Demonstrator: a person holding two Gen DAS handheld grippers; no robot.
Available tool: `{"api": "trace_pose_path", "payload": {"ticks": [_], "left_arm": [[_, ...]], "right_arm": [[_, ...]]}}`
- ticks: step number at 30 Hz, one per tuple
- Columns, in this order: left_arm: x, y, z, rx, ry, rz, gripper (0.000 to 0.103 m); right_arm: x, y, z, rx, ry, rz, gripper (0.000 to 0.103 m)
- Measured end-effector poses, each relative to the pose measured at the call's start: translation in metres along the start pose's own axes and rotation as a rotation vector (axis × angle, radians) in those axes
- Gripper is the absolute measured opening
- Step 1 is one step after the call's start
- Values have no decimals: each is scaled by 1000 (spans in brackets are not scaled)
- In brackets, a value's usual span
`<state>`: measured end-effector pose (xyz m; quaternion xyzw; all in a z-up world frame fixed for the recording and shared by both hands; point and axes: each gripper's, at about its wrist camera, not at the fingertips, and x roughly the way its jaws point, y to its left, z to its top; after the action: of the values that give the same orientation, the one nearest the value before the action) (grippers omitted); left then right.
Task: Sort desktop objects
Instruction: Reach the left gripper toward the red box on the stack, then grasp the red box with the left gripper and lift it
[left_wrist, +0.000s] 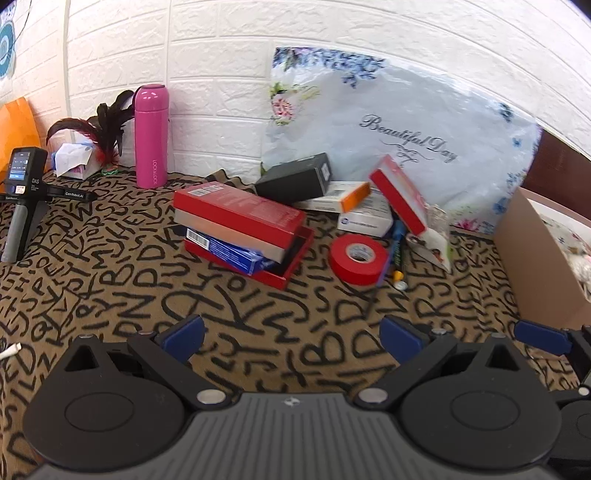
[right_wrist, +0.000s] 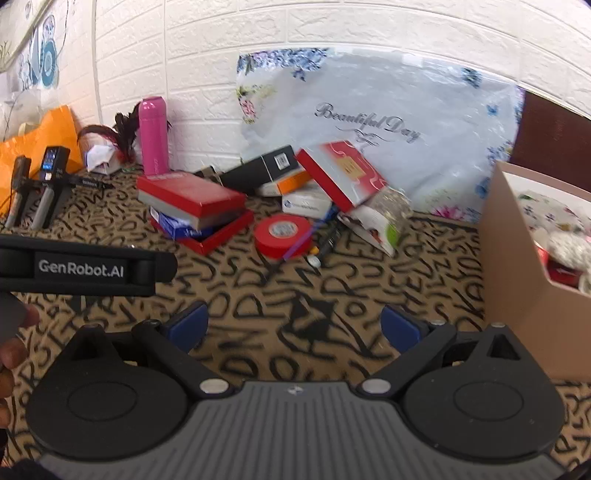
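Note:
A pile of desktop objects lies on the letter-patterned cloth near the wall. It holds a red box stack (left_wrist: 240, 232) (right_wrist: 195, 206), a red tape roll (left_wrist: 356, 258) (right_wrist: 282, 234), a black box (left_wrist: 295, 177) (right_wrist: 262, 168), an orange-and-white box (left_wrist: 340, 197) and a tilted red-and-white box (left_wrist: 400, 194) (right_wrist: 343, 173). Pens (left_wrist: 397, 254) (right_wrist: 325, 243) lie beside the tape. My left gripper (left_wrist: 293, 338) stands open and holds nothing, well short of the pile. My right gripper (right_wrist: 295, 328) is open too, nothing between its fingers.
A cardboard box (left_wrist: 535, 258) (right_wrist: 524, 273) with items inside stands at the right. A pink bottle (left_wrist: 151, 136) (right_wrist: 154, 136), feathers and a floral plastic bag (left_wrist: 406, 122) (right_wrist: 388, 122) line the brick wall. A tripod device (left_wrist: 24, 192) stands at left. A person's hand (right_wrist: 11, 350) shows at left.

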<state>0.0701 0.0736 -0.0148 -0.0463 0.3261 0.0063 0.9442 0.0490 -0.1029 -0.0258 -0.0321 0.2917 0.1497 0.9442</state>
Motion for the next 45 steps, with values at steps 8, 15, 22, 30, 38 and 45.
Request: {"api": "trace_pose_path", "payload": {"ticks": [8, 15, 22, 30, 38, 45], "left_arm": [[36, 27, 24, -13, 35, 16, 103], [67, 57, 52, -29, 47, 9, 103], [95, 98, 91, -46, 9, 49, 102], [132, 116, 110, -48, 67, -74, 87], [146, 118, 110, -93, 109, -192, 71], [130, 114, 103, -109, 99, -168, 65]], "right_arm": [[44, 20, 24, -43, 2, 51, 98], [82, 40, 41, -69, 3, 114, 98], [118, 51, 62, -77, -28, 171, 97], [153, 62, 74, -72, -30, 241, 96], [174, 68, 79, -53, -2, 305, 77], [166, 62, 76, -25, 17, 307, 65]]}}
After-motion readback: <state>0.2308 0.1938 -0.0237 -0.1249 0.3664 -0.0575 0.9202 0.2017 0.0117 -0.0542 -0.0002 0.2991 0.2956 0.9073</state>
